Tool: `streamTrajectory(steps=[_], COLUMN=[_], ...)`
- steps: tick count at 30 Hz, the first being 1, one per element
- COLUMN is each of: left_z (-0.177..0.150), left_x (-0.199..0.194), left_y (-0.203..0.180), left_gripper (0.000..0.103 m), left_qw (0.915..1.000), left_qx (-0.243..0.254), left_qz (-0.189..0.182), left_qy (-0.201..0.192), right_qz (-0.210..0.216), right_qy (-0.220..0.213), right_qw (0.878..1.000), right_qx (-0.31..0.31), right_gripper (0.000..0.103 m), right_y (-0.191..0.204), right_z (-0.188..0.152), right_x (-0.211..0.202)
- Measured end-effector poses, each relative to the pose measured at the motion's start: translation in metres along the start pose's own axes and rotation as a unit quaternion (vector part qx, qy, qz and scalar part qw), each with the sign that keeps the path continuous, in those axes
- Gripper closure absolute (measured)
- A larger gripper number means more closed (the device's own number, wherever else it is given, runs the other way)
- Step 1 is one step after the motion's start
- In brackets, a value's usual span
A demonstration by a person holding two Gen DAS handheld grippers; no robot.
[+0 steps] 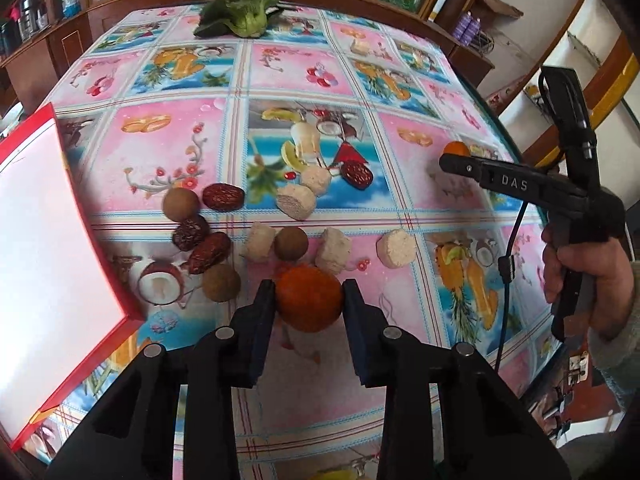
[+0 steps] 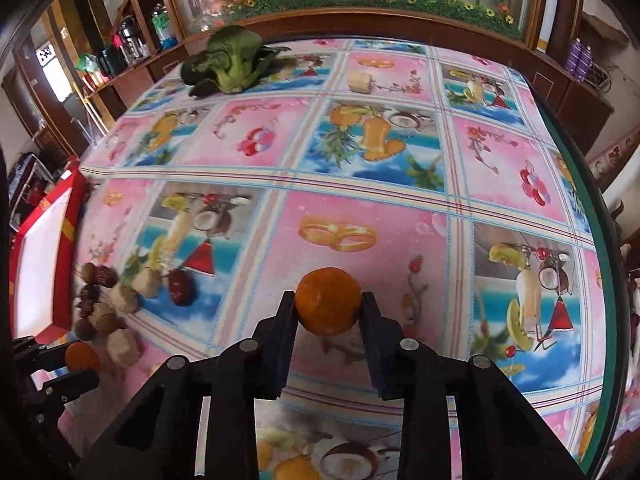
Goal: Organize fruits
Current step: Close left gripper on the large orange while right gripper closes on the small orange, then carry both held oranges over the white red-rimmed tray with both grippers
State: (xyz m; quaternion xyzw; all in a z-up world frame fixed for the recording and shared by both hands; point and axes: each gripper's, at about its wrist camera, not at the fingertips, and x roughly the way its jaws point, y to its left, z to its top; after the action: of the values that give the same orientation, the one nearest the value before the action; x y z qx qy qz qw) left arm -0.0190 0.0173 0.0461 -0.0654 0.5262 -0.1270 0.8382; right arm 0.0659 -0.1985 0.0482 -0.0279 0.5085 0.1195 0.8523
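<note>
My left gripper (image 1: 308, 298) is shut on an orange (image 1: 309, 298) just above the patterned tablecloth (image 1: 304, 60). My right gripper (image 2: 329, 307) is shut on a second orange (image 2: 329, 301); that gripper (image 1: 454, 156) and its orange (image 1: 457, 148) show at the right of the left wrist view. Ahead of the left gripper lies a cluster of red dates (image 1: 223, 197), brown longans (image 1: 181, 205) and pale cut chunks (image 1: 296, 201). The cluster (image 2: 120, 300) and the left gripper's orange (image 2: 82, 358) show at the left of the right wrist view.
A red-rimmed white tray (image 1: 60, 240) stands at the table's left edge. A green leafy vegetable (image 1: 240, 12) lies at the far side. A wooden cabinet (image 2: 360, 20) runs behind the table. The table's right edge (image 2: 592, 220) drops off.
</note>
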Motion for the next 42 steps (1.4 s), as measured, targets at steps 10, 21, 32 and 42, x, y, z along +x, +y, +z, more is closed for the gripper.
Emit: streamTrajectory(steps=[10, 21, 32, 42], left_z=[-0.006, -0.046, -0.073, -0.075], left_x=[-0.054, -0.080, -0.077, -0.071], left_y=[0.060, 0.139, 0.181, 0.192], left_gripper=[0.072, 0.072, 0.072, 0.071], left_qw=[0.9966, 0.9876, 0.9837, 0.9905], left_qx=[-0.061, -0.126, -0.145, -0.097], left_qz=[0.015, 0.075, 0.095, 0.084], left_qy=[-0.053, -0.058, -0.049, -0.050], right_qz=[0.077, 0.186, 0.194, 0.200], right_qy=[-0.021, 0.012, 0.077, 0.151], right_qw=[0.996, 0.971, 0.941, 0.945], right_qx=[-0.040, -0.148, -0.265, -0.211], right_gripper=[0.071, 0.072, 0.072, 0.072], right_y=[0.071, 0.209, 0.342, 0.346], right_z=[0.007, -0.009, -0.032, -0.052], right_x=[-0.028, -0.036, 0.014, 0.037])
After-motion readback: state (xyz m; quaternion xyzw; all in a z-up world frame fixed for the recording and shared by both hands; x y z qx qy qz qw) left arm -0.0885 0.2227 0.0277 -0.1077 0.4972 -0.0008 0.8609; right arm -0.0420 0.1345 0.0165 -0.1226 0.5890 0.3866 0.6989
